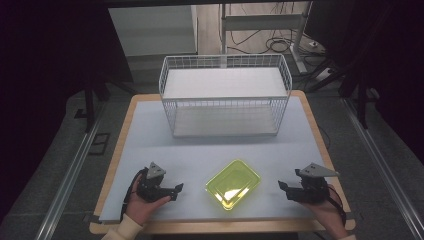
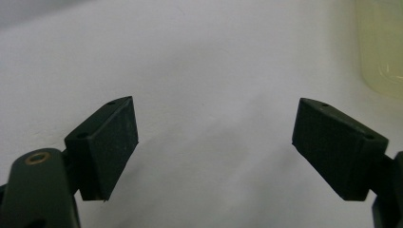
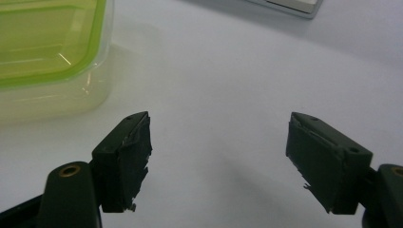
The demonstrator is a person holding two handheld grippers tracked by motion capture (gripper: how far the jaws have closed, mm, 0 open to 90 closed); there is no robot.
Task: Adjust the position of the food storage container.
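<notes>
Yellow-green translucent plastic container with a snap-on lid [image 1: 233, 183] lay flat on the pale grey bench [image 1: 150, 135] in the high view, near the front edge and roughly midway between the two grippers, touching neither. The left gripper [image 1: 176, 191] rested in the person's left hand [image 1: 141, 204] to the container's left, jaws pointing toward it and spread apart with nothing between them. The right gripper [image 1: 283, 189] sat in the right hand [image 1: 325, 212] on the opposite side, jaws likewise facing the container, spread and empty. Behind the container, well apart from it, stood a white wire basket with two flat white shelves [image 1: 225, 95] at the bench's far side.

From the left gripper view, the two black jaws stood wide apart over bare bench surface, with nothing between the pads [image 2: 111, 142]. A pale slice of the container's side wall [image 2: 380, 47] showed at the upper right corner, blurred, its lid not visible there.

From the right gripper view, the jaws were again wide apart and empty; their pads [image 3: 130, 161] looked worn and ragged at the edges, a detail too small to tell from above. The container [image 3: 47, 52] sat at the upper left, its green lid rim and clear wall plainly seen, apart from the jaws.
</notes>
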